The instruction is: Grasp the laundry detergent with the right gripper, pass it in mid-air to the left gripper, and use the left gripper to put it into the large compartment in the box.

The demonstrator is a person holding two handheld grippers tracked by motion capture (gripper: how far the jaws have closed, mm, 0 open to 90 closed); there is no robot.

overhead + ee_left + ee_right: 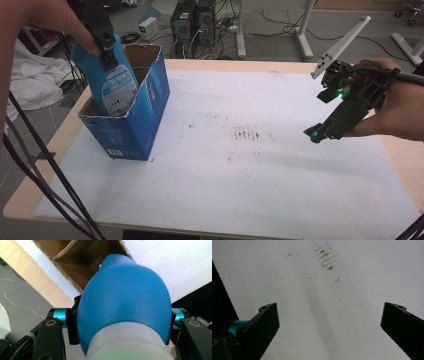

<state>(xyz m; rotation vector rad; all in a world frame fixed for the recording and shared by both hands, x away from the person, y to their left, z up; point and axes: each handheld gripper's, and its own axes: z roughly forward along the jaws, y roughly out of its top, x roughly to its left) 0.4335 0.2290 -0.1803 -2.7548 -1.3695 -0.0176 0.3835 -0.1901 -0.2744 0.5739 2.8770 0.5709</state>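
The left tool (pixel 106 47) is clamped on a blue bottle (pixel 112 82) partly inside a box (pixel 145 115), while the right tool (pixel 329 322) hangs over the surface (pixel 240 190) with its jaws apart.

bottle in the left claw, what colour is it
Blue plastic bottle with a white cap end; the left gripper view shows it best.

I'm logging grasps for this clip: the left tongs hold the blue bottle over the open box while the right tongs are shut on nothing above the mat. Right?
Not quite: the right tongs are open, jaws wide apart over the mat, as the right gripper view shows. The left tongs do hold the blue bottle over the open box.
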